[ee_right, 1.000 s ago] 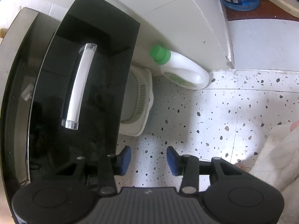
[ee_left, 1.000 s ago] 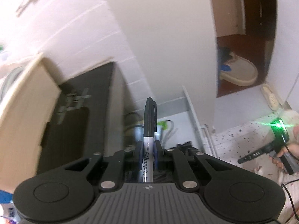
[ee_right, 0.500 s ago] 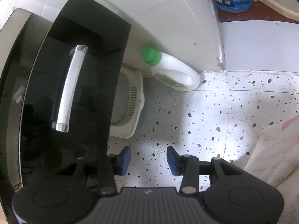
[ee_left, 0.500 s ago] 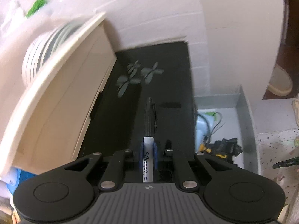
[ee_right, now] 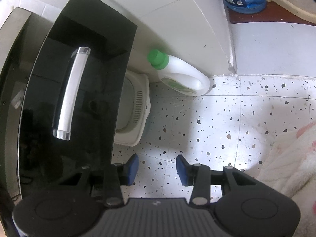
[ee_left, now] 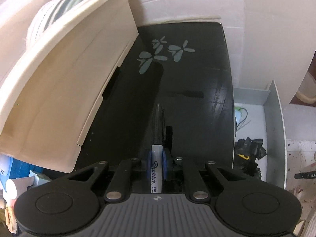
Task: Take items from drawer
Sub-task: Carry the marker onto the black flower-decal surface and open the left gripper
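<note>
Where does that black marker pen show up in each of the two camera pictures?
Left wrist view: the marker stands at centre, low in the picture, pinched between the left gripper fingers, cap pointing away over the black cabinet top.
Right wrist view: not in it; the right gripper fingers are apart and hold nothing.
Shared landmark: the speckled floor, at the right edge in the left view, fills the middle of the right view.

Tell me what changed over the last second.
The left hand-held gripper swung left with the marker, from over the open drawer to above the black cabinet top; the drawer now sits at its right. Its grip on the marker stayed. The right hand-held gripper stayed open and empty over the floor, barely shifting.
</note>
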Motion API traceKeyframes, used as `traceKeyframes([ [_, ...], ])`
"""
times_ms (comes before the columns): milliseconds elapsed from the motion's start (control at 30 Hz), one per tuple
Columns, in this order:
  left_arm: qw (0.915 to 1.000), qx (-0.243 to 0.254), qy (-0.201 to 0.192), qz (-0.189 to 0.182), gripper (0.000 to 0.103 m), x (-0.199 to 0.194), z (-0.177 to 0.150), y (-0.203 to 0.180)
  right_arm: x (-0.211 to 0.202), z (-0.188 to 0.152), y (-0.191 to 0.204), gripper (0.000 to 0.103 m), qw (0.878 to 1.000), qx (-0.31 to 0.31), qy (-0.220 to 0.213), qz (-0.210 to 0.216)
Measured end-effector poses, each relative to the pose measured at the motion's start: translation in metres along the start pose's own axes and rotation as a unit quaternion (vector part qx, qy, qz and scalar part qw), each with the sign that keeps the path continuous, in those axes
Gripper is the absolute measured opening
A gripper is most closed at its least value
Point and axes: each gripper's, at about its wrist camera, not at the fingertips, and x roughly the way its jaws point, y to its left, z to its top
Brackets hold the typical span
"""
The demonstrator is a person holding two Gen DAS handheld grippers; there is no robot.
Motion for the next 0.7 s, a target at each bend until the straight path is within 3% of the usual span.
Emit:
traceKeyframes([
  [333, 0.9998, -0.020, -0.001, -0.003, 0.011, 0.003, 0.000, 0.005, -0.002, 0.001, -0.002, 0.041, 1.000, 0.000, -0.001, -0.002],
  [500, 0.9998, -0.002, -0.012, -0.016, 0.011, 0.005, -0.003, 0.011, -0.002, 0.001, 0.000, 0.041, 1.000, -0.003, 0.000, -0.001],
  [567, 0.9998, -0.003, -0.016, -0.012, 0.018, 0.005, -0.003, 0.011, -0.001, 0.001, 0.000, 0.041, 1.000, -0.004, 0.001, -0.002],
  [700, 0.9996, -0.010, -0.021, -0.012, 0.020, 0.005, -0.004, 0.014, -0.001, 0.001, 0.000, 0.041, 1.000, -0.005, 0.003, -0.002],
])
